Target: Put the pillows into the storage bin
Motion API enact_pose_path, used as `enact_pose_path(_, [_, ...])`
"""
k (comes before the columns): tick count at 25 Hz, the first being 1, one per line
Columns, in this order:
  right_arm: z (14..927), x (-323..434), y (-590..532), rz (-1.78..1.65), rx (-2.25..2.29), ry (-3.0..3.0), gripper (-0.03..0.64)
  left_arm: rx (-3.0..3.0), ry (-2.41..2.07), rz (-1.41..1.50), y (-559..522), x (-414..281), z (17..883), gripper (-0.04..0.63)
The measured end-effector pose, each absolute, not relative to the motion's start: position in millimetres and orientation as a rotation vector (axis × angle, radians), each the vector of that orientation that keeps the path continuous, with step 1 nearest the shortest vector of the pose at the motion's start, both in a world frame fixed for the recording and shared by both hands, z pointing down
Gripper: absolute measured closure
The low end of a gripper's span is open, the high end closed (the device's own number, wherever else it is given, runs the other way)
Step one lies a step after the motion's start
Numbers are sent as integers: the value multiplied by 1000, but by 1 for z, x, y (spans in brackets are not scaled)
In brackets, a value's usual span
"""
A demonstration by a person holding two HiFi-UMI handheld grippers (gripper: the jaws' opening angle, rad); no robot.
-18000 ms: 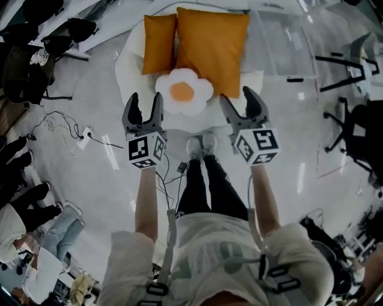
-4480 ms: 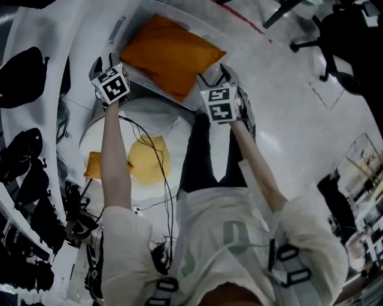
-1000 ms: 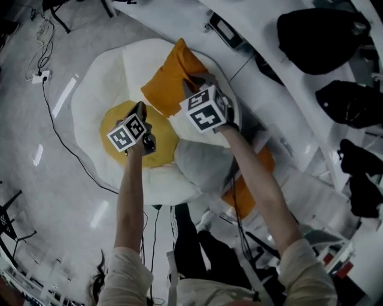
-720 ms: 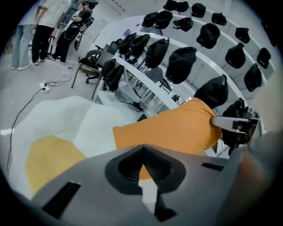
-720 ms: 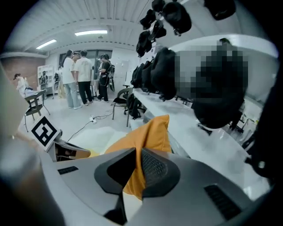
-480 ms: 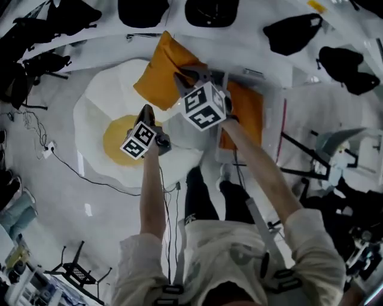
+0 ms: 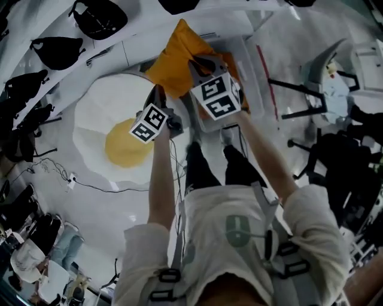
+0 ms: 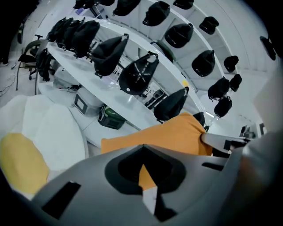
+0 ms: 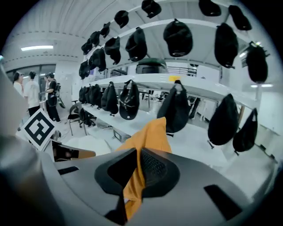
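Observation:
An orange pillow [image 7: 176, 54] hangs in the air between both grippers. My left gripper [image 7: 159, 95] is shut on its near edge, by a white tag [image 8: 149, 196]. My right gripper [image 7: 201, 64] is shut on the pillow's other edge. In the left gripper view the orange pillow [image 8: 163, 137] spreads beyond the shut left gripper [image 8: 143, 170]. In the right gripper view a fold of the orange pillow [image 9: 148, 137] is pinched in the right gripper [image 9: 137, 172]. The clear storage bin [image 7: 251, 63] stands just right of the held pillow, with orange showing inside it.
A big egg-shaped floor cushion [image 7: 99, 113] with a yellow yolk [image 7: 127, 144] lies to the left. Black bags [image 7: 99, 18] hang on white racks along the top. Office chairs [image 7: 326, 66] stand at the right. A cable [image 7: 90, 182] runs over the floor. People [image 9: 33, 95] stand far off.
Both grippers have lifted the orange pillow off the egg cushion and carried it up and right, beside the bin. The person and the head view have turned with it.

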State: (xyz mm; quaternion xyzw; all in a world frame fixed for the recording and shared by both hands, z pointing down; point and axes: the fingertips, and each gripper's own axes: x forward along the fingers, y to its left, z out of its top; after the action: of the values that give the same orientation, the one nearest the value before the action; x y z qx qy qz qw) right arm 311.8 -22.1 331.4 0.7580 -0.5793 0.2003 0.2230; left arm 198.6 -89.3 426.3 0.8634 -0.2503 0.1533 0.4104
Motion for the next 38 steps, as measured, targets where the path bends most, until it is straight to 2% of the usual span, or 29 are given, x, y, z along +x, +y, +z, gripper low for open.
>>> enact_pose_path(6, [352,382,68,738,2323,-1443,583,2213,-560,517,-38,242,431,591])
enact_pose_path(9, [403,412,110,972,2432,-1365,577,2242,-534,559,-26,259,431,589])
enact_pose_path(10, [427,420,125,1057,2446,-1307,542,2253,-523,570,-23,264,431,590])
enact_pose_path(12, [464,424,155,1156,2389,-1205,368,2275,-500,588,-16,275,432,589])
enact_pose_path(23, [502,401,241,1245,2244,-1116,368,2271,-417,564,35,319,430,589])
enact_pose_path(29, [471,425,227,1126,2293,-1163,370,2331,-421,503,35,332,402,589])
enact_pose_path(34, [401,439,209,962,2351,-1289,376,2402,-432,421,34,333,354,589])
enact_pose_path(35, [378,448,201,876,2359,-1330,391,2434,-429,383,31,340,337,589])
enact_pose_path(38, [300,470,187,630,2449,-1348,560,2549,-422,283,22,352,284,589])
